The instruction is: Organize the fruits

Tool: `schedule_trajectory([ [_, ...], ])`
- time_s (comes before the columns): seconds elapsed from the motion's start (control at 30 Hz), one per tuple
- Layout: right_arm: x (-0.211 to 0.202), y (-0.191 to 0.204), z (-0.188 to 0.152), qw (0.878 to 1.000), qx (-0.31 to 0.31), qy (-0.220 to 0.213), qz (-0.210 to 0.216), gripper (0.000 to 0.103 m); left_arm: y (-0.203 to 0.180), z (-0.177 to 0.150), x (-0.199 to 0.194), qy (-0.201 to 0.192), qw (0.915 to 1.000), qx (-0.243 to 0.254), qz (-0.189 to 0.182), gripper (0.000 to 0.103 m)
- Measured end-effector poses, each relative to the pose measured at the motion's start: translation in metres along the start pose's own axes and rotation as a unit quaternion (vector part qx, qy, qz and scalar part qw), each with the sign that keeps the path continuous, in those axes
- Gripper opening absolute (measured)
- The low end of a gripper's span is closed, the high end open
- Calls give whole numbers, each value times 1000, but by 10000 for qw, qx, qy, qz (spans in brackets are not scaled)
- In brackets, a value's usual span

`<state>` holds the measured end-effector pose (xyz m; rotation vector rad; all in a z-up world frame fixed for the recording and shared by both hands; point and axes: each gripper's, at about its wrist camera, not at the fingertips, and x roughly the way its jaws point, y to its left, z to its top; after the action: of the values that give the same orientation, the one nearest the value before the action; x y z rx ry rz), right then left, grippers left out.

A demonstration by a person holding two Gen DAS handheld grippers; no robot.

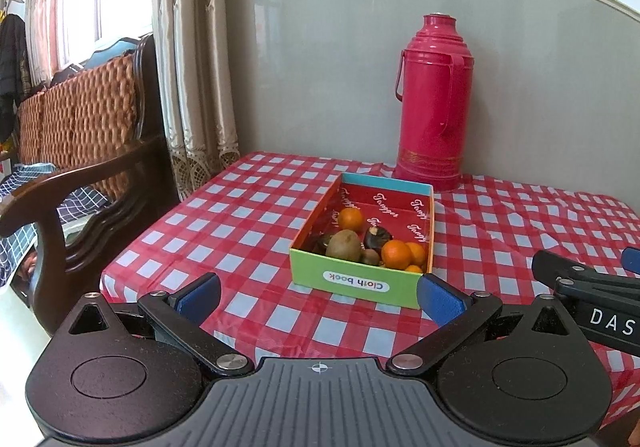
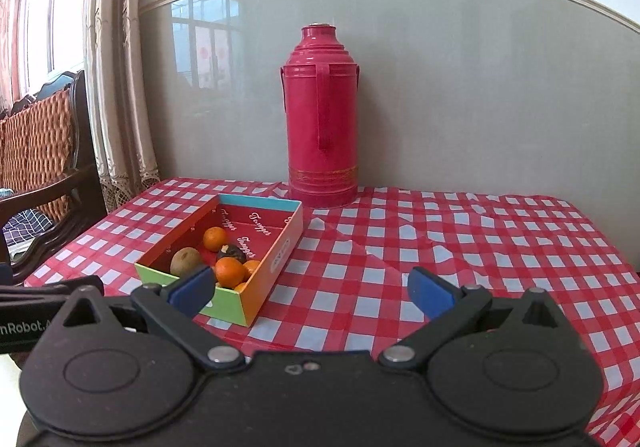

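Observation:
An open cardboard box [image 1: 356,284] with a green front and red inside stands on the checked tablecloth. It holds several oranges [image 1: 396,254], a kiwi [image 1: 344,245] and a dark fruit [image 1: 377,237]. The box also shows in the right wrist view [image 2: 272,263], with an orange [image 2: 229,272] and the kiwi [image 2: 185,261] in it. My left gripper [image 1: 318,297] is open and empty, just in front of the box. My right gripper [image 2: 312,289] is open and empty, to the right of the box, and shows in the left wrist view [image 1: 584,283].
A tall pink thermos [image 1: 432,103] stands behind the box by the wall, also in the right wrist view [image 2: 323,119]. A dark wooden chair [image 1: 80,183] with a woven cushion stands left of the table. Curtains [image 1: 192,59] hang at the left.

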<state>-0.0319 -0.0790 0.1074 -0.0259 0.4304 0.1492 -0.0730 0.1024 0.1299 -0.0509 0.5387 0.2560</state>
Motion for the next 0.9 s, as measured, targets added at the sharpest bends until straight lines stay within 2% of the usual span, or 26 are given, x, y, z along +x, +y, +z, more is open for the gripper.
schedule_trajectory([
  [0.9,3,-1,-1,10000,-32,14,-58,98,0,0,2,9,10000,-24,-26,103],
])
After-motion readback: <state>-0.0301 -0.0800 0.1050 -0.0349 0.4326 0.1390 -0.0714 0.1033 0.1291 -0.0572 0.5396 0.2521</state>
